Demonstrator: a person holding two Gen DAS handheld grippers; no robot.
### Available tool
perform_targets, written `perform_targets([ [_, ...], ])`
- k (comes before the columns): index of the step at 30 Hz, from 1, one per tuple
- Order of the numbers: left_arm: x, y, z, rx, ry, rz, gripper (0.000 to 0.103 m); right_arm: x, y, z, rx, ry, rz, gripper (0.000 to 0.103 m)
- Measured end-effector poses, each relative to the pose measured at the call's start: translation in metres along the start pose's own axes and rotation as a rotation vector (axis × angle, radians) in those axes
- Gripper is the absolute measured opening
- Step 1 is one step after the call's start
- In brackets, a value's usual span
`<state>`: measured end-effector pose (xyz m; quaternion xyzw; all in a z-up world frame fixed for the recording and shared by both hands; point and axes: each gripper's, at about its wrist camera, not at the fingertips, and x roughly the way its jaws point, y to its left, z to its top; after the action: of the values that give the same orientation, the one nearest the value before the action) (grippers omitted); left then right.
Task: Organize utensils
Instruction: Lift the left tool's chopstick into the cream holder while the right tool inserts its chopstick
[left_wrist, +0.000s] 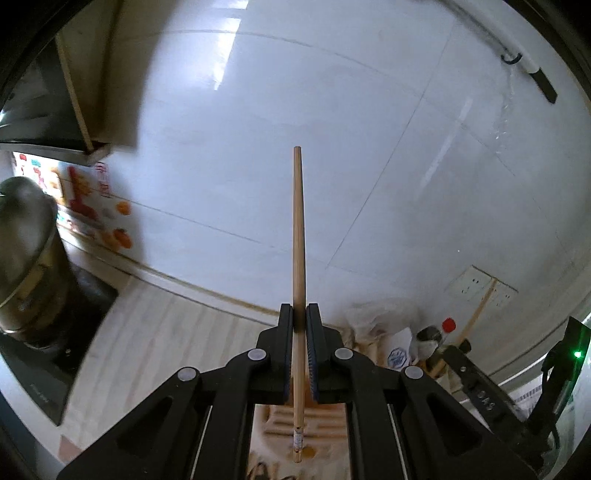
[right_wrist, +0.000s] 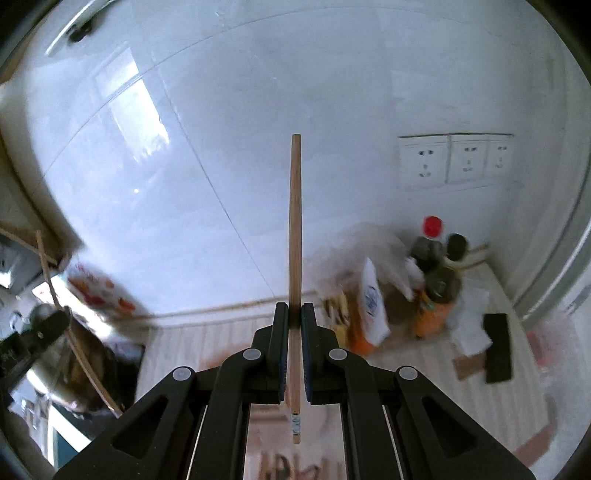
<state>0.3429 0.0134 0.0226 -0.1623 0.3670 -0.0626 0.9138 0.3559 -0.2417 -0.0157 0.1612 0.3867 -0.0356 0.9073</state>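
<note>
Holding steady matters now: one thin wooden chopstick (left_wrist: 298, 240) is pinched upright in the closed left gripper (left_wrist: 299, 321), above the counter. Another thin wooden chopstick (right_wrist: 294, 236) is pinched by the closed right gripper (right_wrist: 294, 319), and both should be kept straight and lowered slowly into their holder.

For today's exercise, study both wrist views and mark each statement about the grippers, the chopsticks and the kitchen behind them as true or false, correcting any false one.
1. The left gripper is shut on a wooden chopstick. True.
2. The right gripper is open and holds nothing. False: it is shut on a chopstick of its own.
3. Each chopstick lies flat on the counter. False: each stands along its gripper's fingers, with its far end against the white tiled wall.
4. Wall sockets show in the right wrist view. True.
5. The bottle cap near the wall is green. False: it is red.
</note>
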Motion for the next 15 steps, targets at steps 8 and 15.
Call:
perform_targets([
  [8, 0.060, -0.017, 0.008, 0.024, -0.018, 0.019, 0.004, 0.051, 0.007, 0.026, 0.050, -0.030, 0.054, 0.007],
  [15, 0.083, -0.014, -0.008, 0.032, -0.028, 0.076, 0.004, 0.082, 0.015, 0.014, 0.038, -0.013, 0.078, 0.007],
])
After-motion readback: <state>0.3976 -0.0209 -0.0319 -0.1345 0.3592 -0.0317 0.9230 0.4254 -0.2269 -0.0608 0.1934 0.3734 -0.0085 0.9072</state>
